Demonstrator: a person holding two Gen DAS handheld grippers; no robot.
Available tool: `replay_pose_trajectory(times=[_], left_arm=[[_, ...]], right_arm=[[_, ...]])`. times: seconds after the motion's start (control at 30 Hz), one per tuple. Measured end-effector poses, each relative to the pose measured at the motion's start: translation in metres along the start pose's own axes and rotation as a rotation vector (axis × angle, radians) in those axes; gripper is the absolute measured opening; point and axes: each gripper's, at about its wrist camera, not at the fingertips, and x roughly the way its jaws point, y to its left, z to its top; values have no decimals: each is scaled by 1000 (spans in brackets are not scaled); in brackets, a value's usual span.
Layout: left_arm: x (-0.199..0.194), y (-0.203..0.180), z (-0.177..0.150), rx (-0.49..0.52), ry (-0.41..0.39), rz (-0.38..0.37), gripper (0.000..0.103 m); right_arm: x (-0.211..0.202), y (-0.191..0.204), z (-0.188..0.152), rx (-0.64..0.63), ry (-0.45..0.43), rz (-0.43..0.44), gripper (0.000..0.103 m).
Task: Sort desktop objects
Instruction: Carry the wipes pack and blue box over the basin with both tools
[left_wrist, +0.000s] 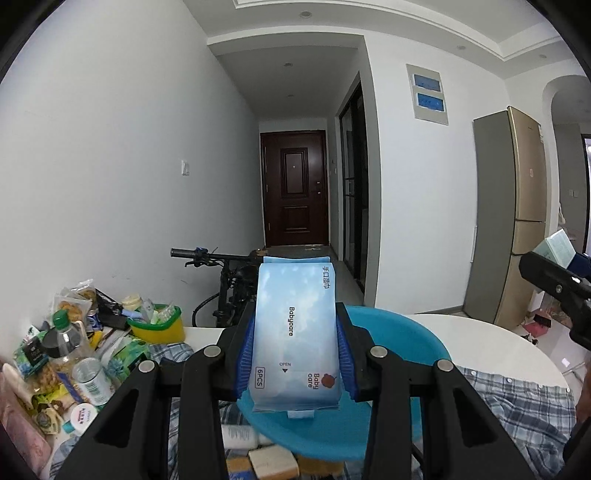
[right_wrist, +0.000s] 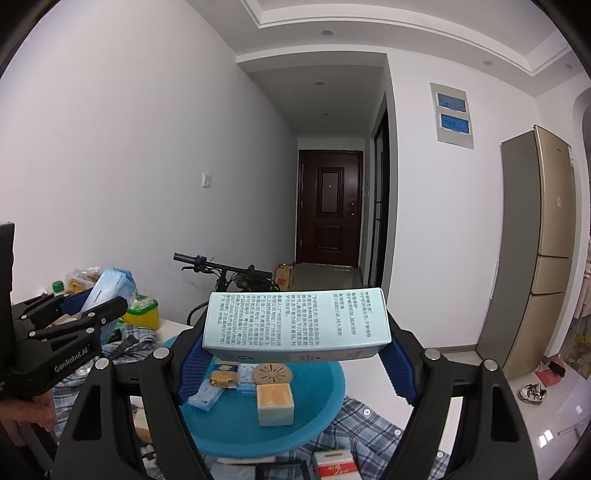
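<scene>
Checked cloth (left_wrist: 517, 398) covers white table (left_wrist: 480, 332) facing hallway door (left_wrist: 293, 188).

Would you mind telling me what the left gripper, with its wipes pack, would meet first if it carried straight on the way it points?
Probably the far rim of the blue basin, since the left gripper tilts slightly down over it. Should the wipes pack clear that rim, the parked bicycle lies beyond. Depth is hard to judge.

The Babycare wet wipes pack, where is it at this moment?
In the left wrist view the wet wipes pack sits centre, clamped between the left gripper's blue fingers, held above the blue basin.
</scene>
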Motion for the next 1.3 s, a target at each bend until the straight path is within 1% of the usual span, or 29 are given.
replay_pose_trajectory(times=[0.13,0.2,0.27,0.43,0.63,0.9,1.3], left_arm=[[30,6,6,-31,37,-30,41],[41,5,10,-22,28,-21,41],[52,4,13,-13,18,-12,41],[76,4,21,-23,12,-26,41],[102,6,28,-33,1,-24,41],[128,12,33,-39,-11,-19,41],[147,17,35,-32,-11,-22,41]], right_arm=[[24,-6,5,3,11,-6,79],[34,-9,8,12,17,8,79],[44,-11,11,9,17,3,79],[65,-10,15,-1,14,5,79],[87,-1,17,-53,-5,-7,79],[112,0,18,-38,-2,12,79],[126,2,25,-56,-12,12,79]])
